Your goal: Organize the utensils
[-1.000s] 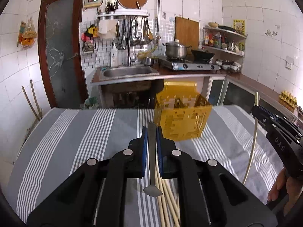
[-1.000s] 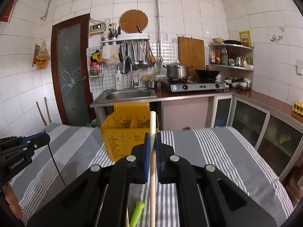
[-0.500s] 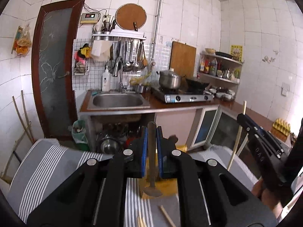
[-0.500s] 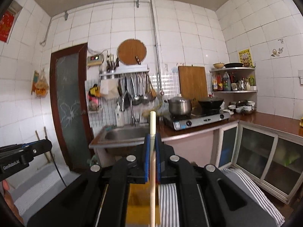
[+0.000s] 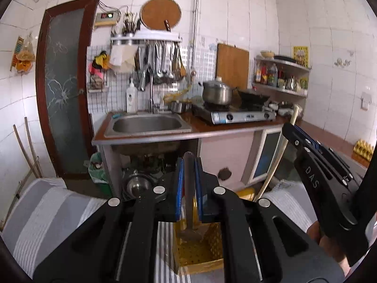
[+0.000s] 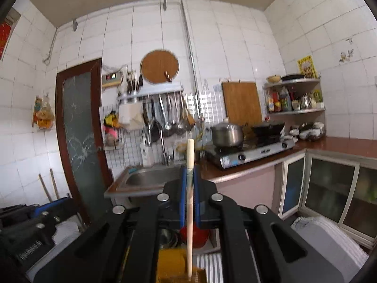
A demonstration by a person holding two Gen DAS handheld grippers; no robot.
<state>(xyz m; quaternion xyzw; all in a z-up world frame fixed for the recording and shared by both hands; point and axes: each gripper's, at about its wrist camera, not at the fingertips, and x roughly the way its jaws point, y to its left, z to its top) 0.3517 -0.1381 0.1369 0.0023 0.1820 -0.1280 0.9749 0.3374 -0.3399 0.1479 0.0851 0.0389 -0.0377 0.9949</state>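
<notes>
- My left claw (image 5: 188, 179) is clenched on a dark metal spoon (image 5: 189, 195), handle up between the blue pads, its bowl end hanging down inside the mouth of the yellow basket (image 5: 200, 250).
- Risk here, as I judge it: the spoon is pinched on a thin, smooth handle, so if I let go while it is tilted it could tip against the basket wall and flip out onto the striped table (image 5: 49, 210), or knock the light basket over.
- The basket sits directly below and just ahead of my left claw, on the table; I cannot tell whether the spoon's tip touches its perforated floor.
- My right claw (image 6: 189, 188) is clamped on a pale wooden chopstick (image 6: 190, 212), held nearly upright, its lower end reaching down at the basket's rim (image 6: 181, 276).
- Risk on this side: the stick's tip sits close to the rim, so a small sideways drift could land it outside or wedge it on the edge; the two claws are near each other over one small opening and could bump.
- From the left view, the right claw (image 5: 313, 165) stands just right of the basket, chopstick slanting toward it.
</notes>
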